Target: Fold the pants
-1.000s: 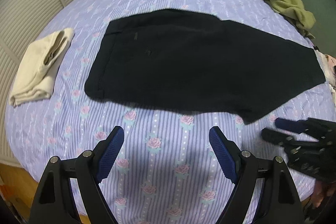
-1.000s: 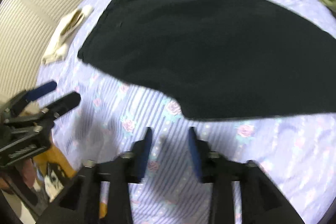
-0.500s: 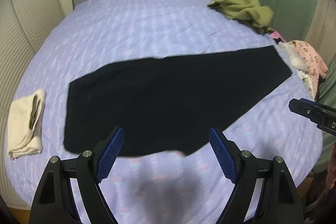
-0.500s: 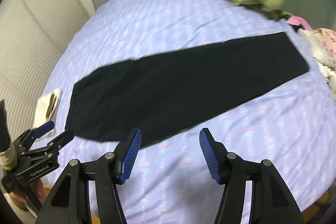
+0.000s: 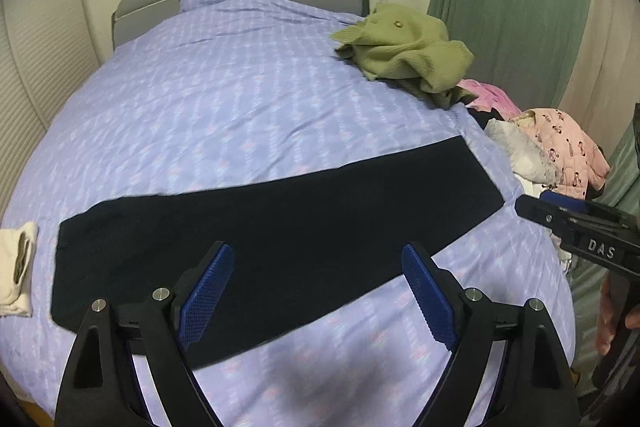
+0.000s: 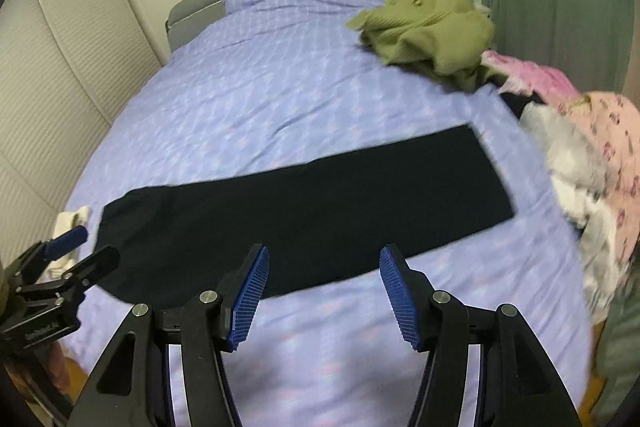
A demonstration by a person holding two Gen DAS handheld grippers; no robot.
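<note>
Black pants (image 5: 280, 227) lie flat, folded lengthwise into one long strip, across the near part of the bed; the waist is at the left and the leg ends at the right (image 6: 472, 179). My left gripper (image 5: 316, 251) hovers above the near edge of the pants, its jaws wide and still opening, nothing between them. My right gripper (image 6: 324, 253) is also open and empty, above the pants' near edge. Each gripper shows at the side of the other's view: the right gripper (image 5: 536, 205) past the leg ends, the left gripper (image 6: 84, 247) near the waist.
The bed (image 5: 240, 99) has a lilac flowered cover. A folded cream cloth (image 5: 16, 267) lies at its left edge. An olive garment (image 5: 404, 55) and a pile of pink and white clothes (image 5: 560, 147) sit along the right side, by a green curtain (image 5: 512, 7).
Both grippers have pulled back and up from the bed, so the whole pants and the headboard show now. The right gripper's jaws stand wider than a second ago.
</note>
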